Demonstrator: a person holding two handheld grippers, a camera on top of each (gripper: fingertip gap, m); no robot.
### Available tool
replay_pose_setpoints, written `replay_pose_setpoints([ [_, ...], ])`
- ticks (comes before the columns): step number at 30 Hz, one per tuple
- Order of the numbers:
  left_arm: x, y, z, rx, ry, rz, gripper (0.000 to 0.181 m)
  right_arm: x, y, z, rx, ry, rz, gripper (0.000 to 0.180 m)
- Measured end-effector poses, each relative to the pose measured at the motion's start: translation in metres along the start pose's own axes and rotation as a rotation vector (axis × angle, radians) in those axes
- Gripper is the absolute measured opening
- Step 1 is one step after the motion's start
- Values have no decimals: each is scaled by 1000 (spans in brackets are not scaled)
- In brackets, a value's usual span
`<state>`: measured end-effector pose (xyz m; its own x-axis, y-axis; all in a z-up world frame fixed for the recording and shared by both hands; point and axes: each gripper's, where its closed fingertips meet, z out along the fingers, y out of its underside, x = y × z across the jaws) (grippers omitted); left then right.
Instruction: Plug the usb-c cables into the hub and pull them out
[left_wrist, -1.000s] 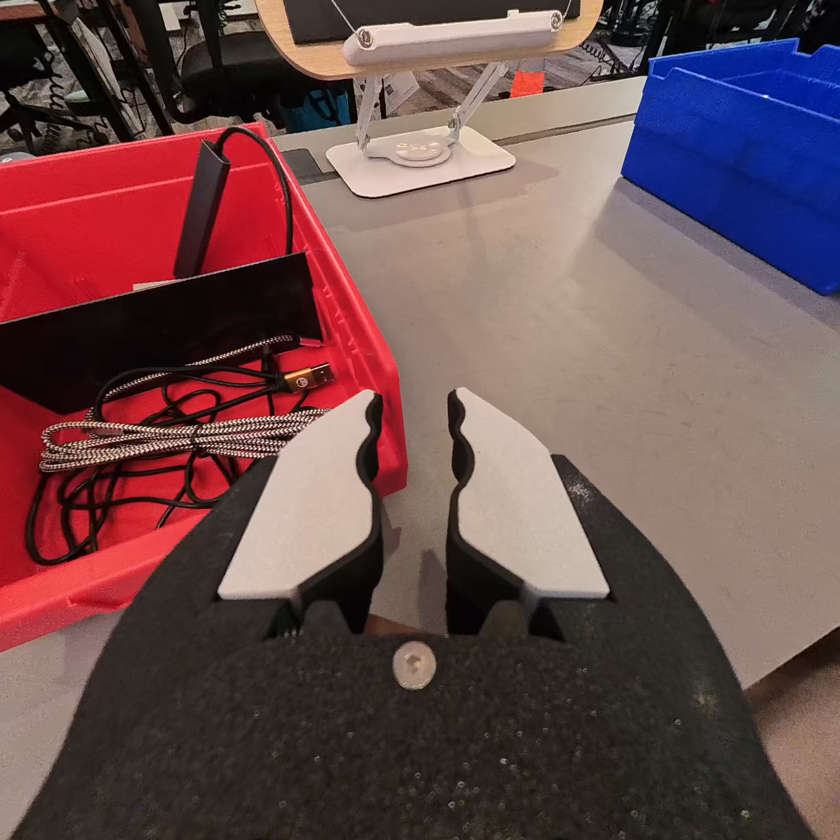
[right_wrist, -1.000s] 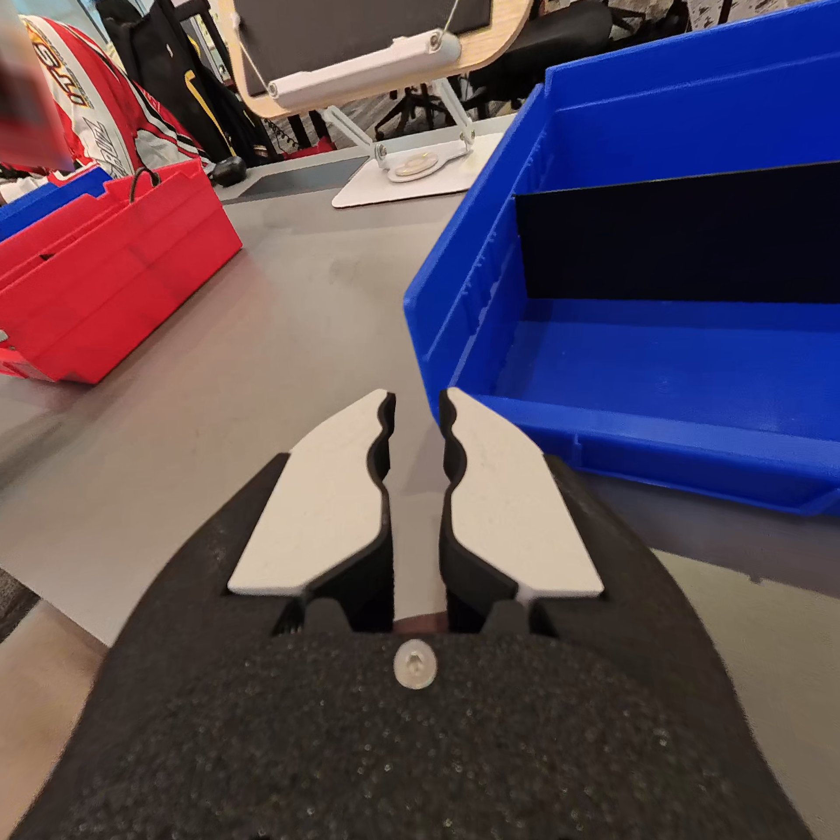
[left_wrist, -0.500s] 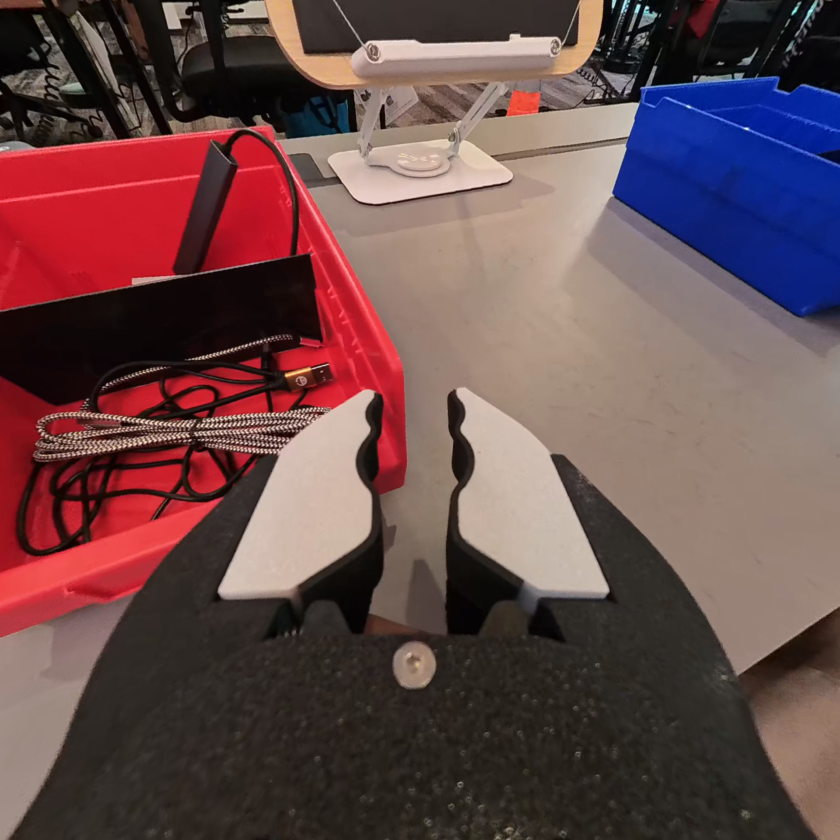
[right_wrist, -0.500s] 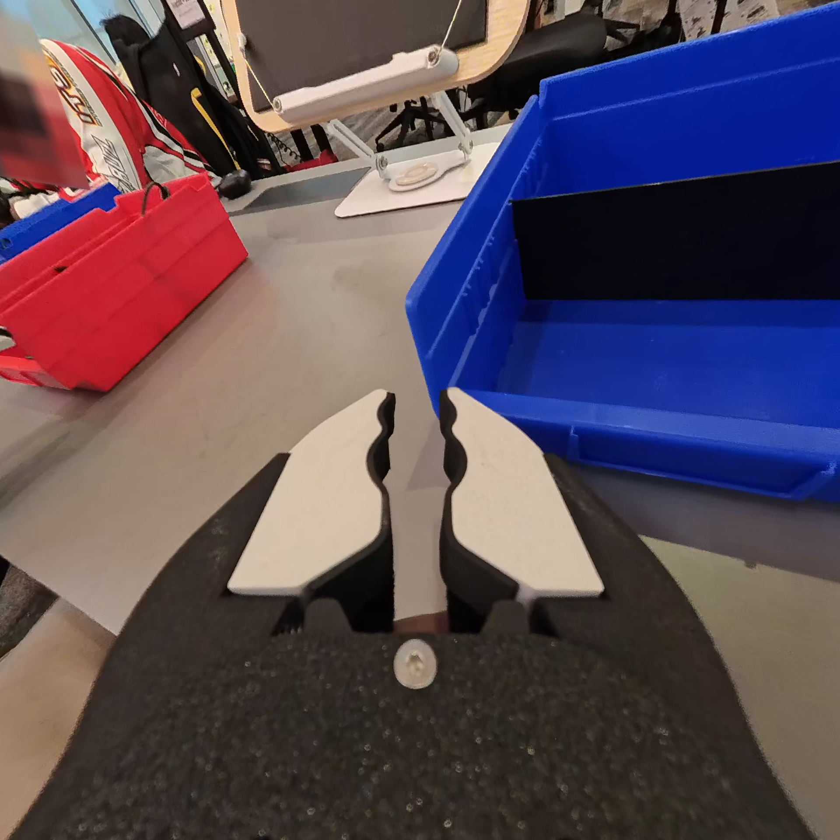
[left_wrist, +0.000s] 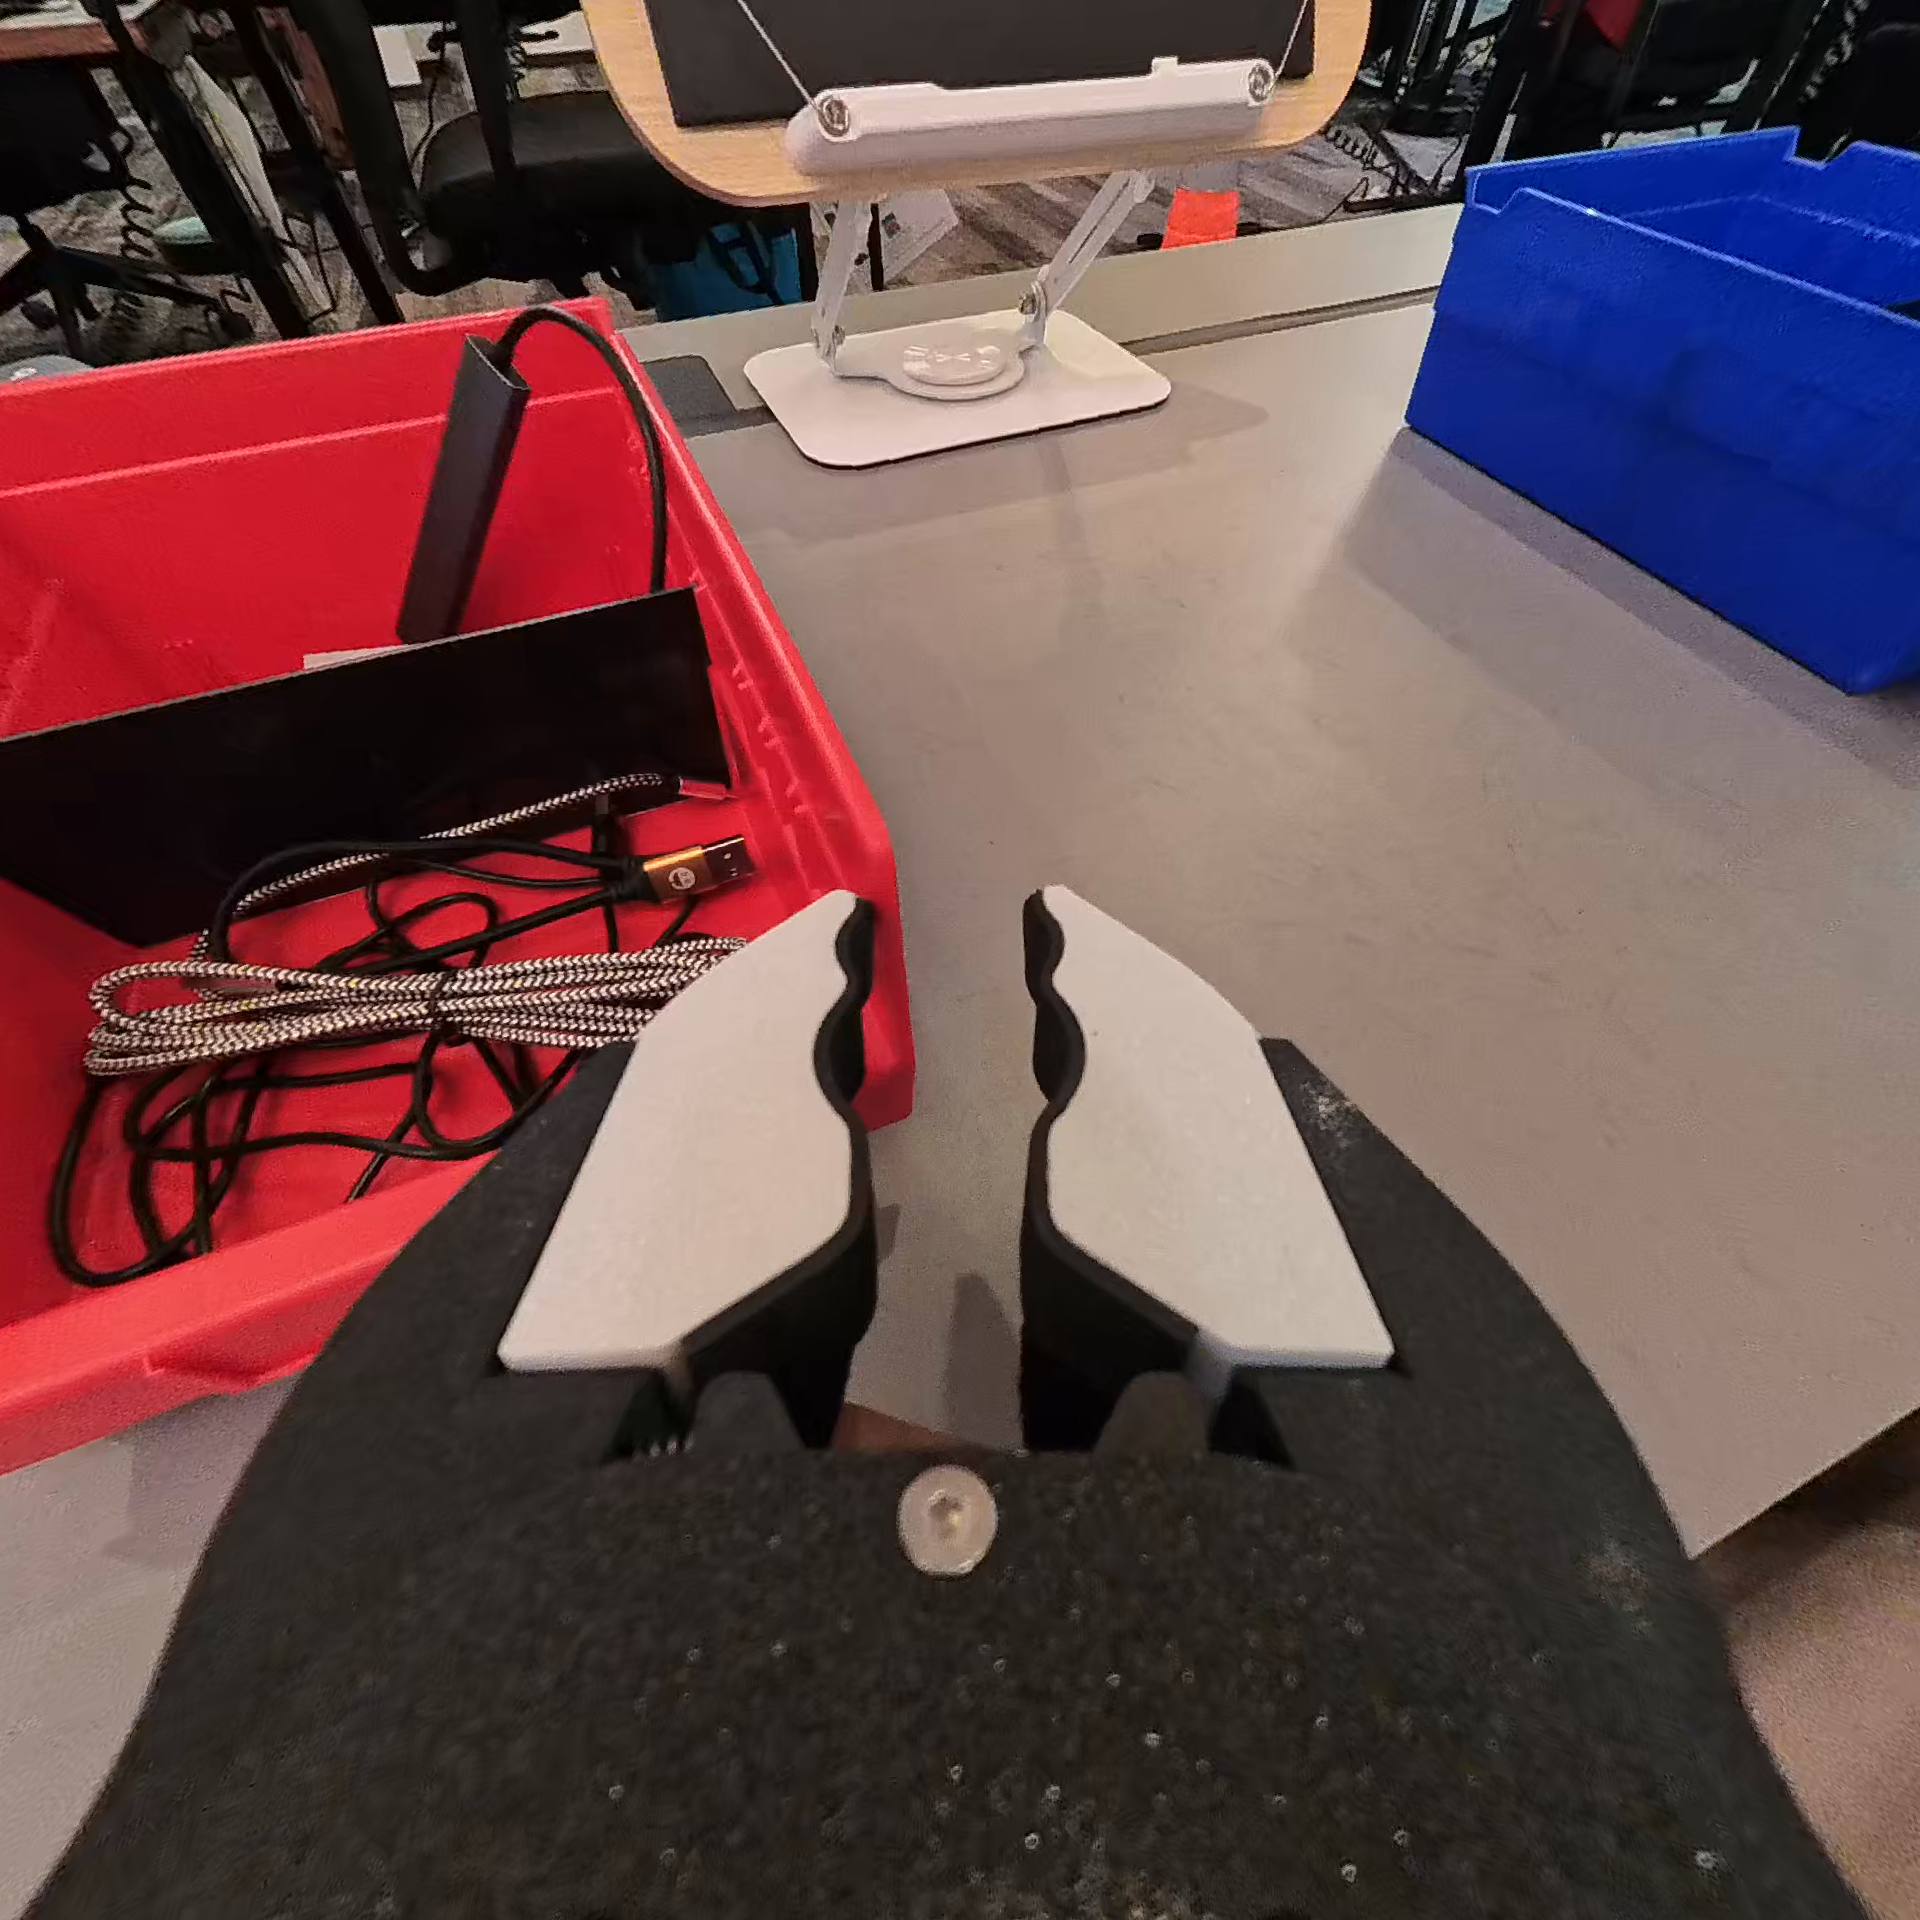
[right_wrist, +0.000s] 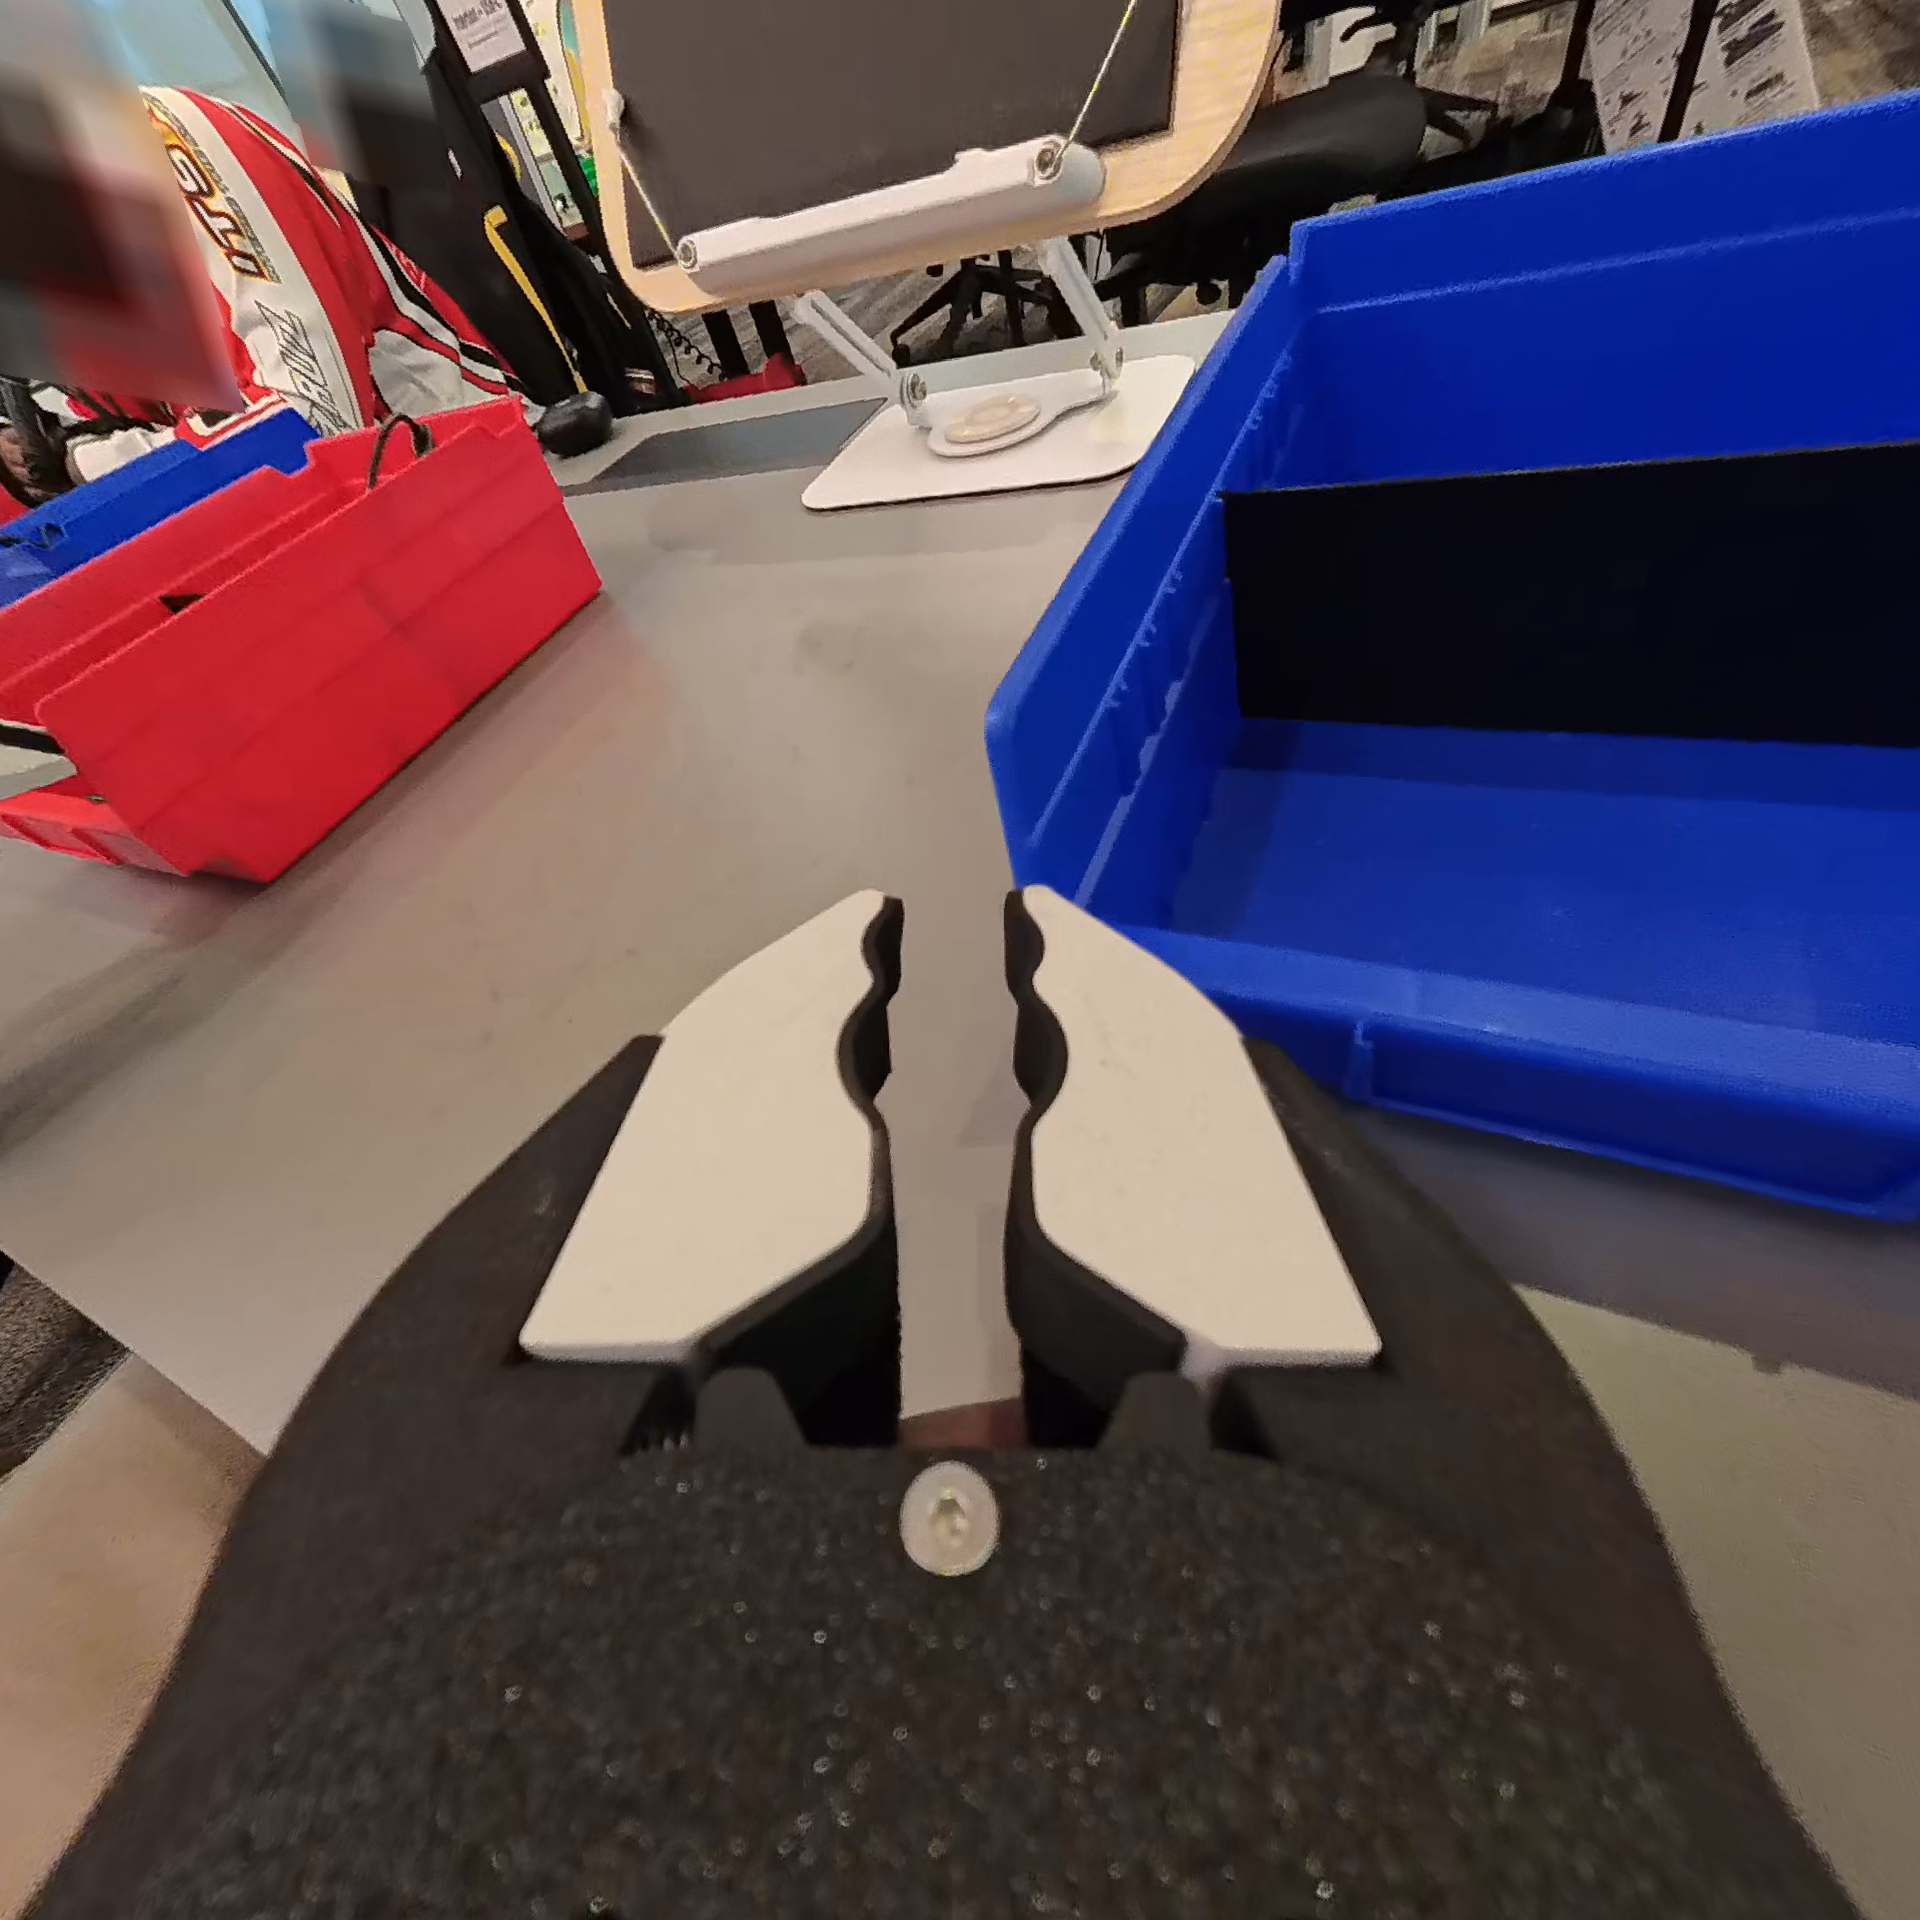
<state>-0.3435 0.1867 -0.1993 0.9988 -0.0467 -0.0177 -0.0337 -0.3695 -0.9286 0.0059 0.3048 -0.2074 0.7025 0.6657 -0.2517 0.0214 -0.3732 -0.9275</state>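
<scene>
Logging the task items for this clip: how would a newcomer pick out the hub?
Find the red bin at the table's left. Behind its black divider, a slim dark bar, the hub, leans upright against the back wall. Unlike the loose cables in front, it is rigid, with one black cord at its top.

Lettering on red/white jersey (right_wrist: 301, 281) and posters (right_wrist: 1662, 52); not transcribed.

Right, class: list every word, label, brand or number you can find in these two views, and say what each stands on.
I do not copy out wording; this is where writing stands.
Jersey: large letters, readable.
Posted sheets: dense print, too small to read.
Small sign: too small to read.
USB plug: a round mark, no readable words.
</scene>
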Motion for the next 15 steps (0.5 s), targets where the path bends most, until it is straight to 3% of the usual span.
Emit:
replay_pose_setpoints([
  [15,0,1,0,-3,-6,9,28,7,-2,1,2,7,16,18],
])
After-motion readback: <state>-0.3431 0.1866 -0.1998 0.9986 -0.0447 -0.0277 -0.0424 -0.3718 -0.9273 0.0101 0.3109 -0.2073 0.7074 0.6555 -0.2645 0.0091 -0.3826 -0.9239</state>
